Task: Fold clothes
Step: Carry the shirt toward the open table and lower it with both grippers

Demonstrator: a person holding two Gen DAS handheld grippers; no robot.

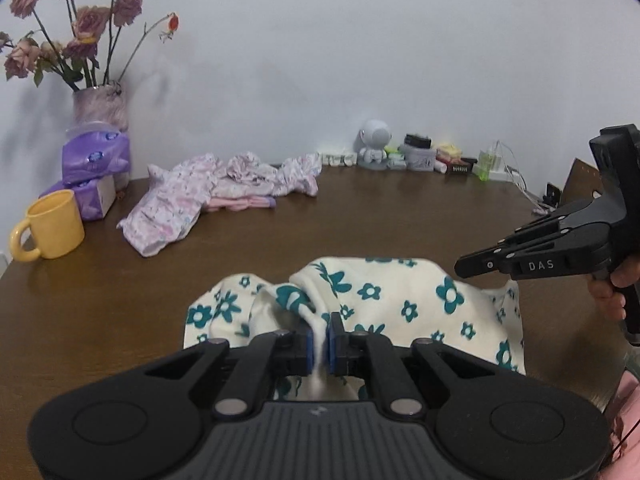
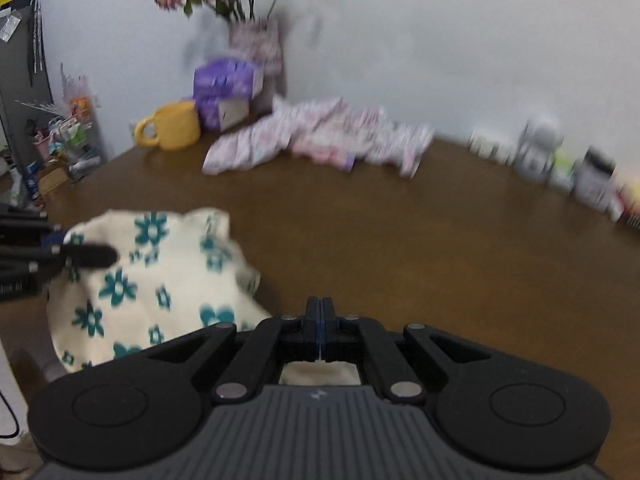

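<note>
while pinched by both grippers, cream floral garment [image 1: 384, 300] over brown table [image 1: 120, 300]

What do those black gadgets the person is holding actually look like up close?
Each hand-held gripper is matte black plastic. The left hand-held gripper has two round discs on a ribbed grey base, jointed link arms with silver pivot pins, and blue pads on its fingers. The right hand-held gripper looks the same; from the side it tapers to a point and carries white letters "DAS". A pink sleeve shows nearby.
</note>
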